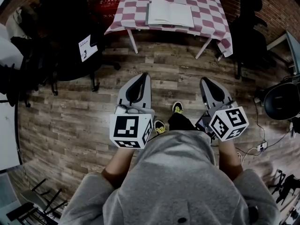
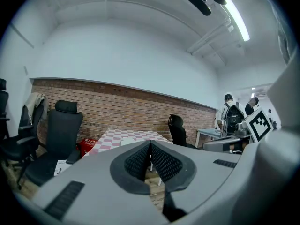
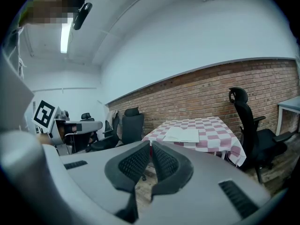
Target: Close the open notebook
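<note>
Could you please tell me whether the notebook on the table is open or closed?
Open: the notebook lies spread flat, both pages showing.

Floor of weathered grey-brown wooden planks; rear wall of red brick to mid-height, plain white plaster above; pale ceiling carries a lit fluorescent tube. White-legged table under a pink-and-white checked cloth stands near the brick; a black high-backed office chair at its left, a second black office chair at its right; low red box by the table's left side; loose cables lie on the floor at right.
</note>
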